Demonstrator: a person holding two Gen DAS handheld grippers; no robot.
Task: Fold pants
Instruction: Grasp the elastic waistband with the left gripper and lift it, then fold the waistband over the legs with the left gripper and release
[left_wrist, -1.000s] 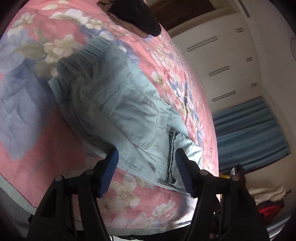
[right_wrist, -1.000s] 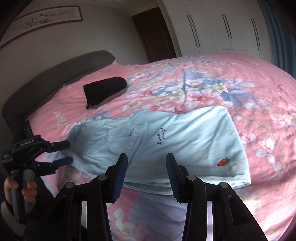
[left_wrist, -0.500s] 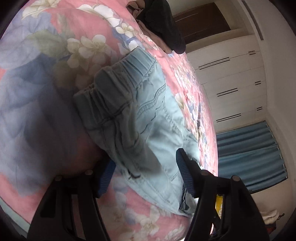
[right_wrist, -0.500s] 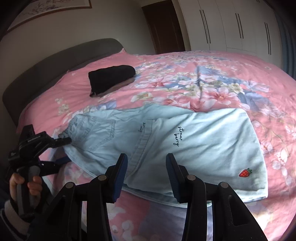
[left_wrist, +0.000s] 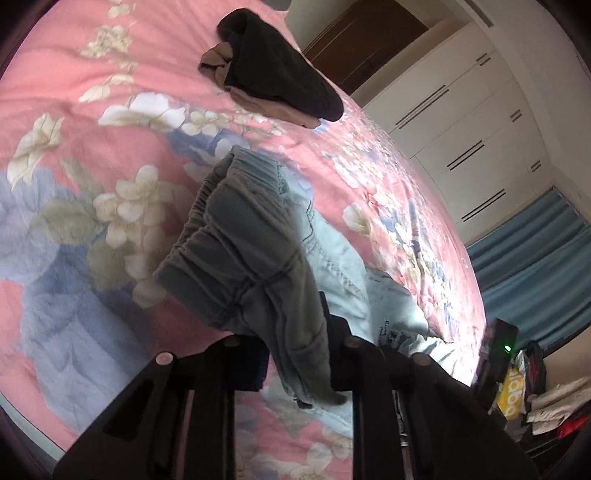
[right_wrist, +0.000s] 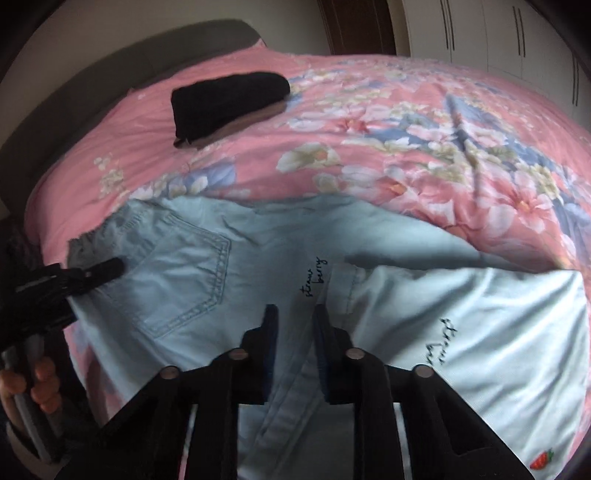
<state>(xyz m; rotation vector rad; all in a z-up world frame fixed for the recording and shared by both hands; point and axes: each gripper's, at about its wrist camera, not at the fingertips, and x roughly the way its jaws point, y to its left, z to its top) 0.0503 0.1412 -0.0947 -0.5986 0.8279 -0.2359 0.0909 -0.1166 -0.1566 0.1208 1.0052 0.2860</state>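
Light blue denim pants lie folded across the pink floral bed, with a strawberry patch at the leg end. My left gripper has its jaws closing, with the elastic waistband pinched between them and bunched up off the bed. The right wrist view shows the same gripper at the pants' left end, a hand on its handle. My right gripper is shut on a fold of the pants near their middle front edge.
A folded black garment on a brown one lies further up the bed, also seen as a black garment. A dark headboard is behind it. White wardrobes, a blue curtain and floor clutter lie beyond the bed.
The left gripper closed on the waistband and raised it off the bed. The right gripper moved in low over the pants and closed on the cloth.
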